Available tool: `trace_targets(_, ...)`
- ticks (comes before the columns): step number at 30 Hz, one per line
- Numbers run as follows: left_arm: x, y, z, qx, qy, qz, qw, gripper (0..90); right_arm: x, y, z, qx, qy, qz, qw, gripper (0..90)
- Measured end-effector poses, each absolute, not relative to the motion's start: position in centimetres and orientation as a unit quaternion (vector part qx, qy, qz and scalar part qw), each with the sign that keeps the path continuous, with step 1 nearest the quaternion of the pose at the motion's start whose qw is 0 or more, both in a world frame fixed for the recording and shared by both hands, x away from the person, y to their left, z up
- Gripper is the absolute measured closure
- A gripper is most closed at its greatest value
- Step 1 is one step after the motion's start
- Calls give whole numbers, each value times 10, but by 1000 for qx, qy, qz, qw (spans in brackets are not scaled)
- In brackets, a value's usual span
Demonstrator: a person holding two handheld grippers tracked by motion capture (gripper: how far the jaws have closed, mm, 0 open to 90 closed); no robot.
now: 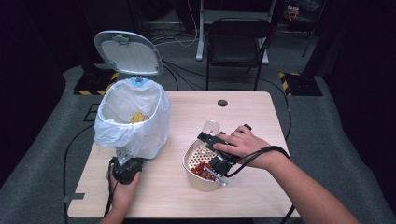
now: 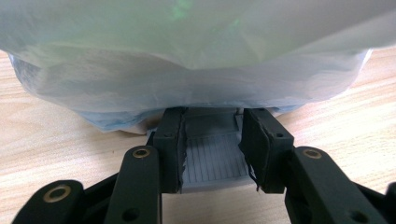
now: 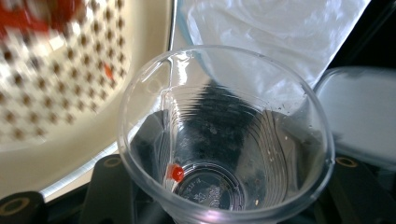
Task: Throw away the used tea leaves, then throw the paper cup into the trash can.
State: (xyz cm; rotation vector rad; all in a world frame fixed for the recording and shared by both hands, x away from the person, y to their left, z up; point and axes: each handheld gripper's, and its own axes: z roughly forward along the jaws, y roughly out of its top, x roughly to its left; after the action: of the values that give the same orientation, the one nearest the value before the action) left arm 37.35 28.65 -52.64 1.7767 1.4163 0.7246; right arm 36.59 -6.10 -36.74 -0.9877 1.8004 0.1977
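Holding a clear plastic cup (image 3: 224,140) in my right gripper (image 1: 212,138), I have it tipped on its side at the far rim of the cream perforated colander (image 1: 196,179), whose red bits (image 1: 201,170) lie at its near side. One red scrap (image 3: 176,173) clings near the cup's base. The jaws sit part-closed around the cup's ribbed wall. I judge the cup light, thin and easily crushed, and slick too, so I want the hold low on the ribs near the base, firm but not squeezing. My left gripper (image 2: 212,149) is clamped on the grey ribbed pedal (image 2: 212,161) at the foot of the pedal bin (image 1: 133,121), beneath its white liner bag (image 2: 187,65). The bin stands left on the table (image 1: 252,116), lid (image 1: 128,52) raised. That pedal looks stiff and takes a hard pinch.
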Motion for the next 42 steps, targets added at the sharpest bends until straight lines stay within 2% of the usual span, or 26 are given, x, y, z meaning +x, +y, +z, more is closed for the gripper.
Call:
trace_targets(4,374,287,-526,692,552,283,369,601,372,-57,-354,-376,783,135,477,437)
trace_targets(6,373,286,-526,692,553,281,369,601,376,-58,-348,-341,816,152,440,437)
trace_targets(16,374,287,-526,692,551,283,369,601,396,-58,-328,-236,890,220,323,439)
trace_targets(22,373,286,-526,692,553,280,369,601,412,-61,-316,-127,923,294,213,437)
trace_targets(26,373,287,-526,692,553,280,369,601,423,-64,-308,-73,928,327,161,437)
trace_targets(33,374,287,-526,692,552,282,370,601,438,-63,-291,13,917,383,107,441)
trace_targets(38,374,286,-526,692,553,282,370,601,444,-52,-277,58,911,398,90,441)
trace_targets(42,373,286,-526,692,553,280,370,601,452,-42,-268,75,908,400,98,441)
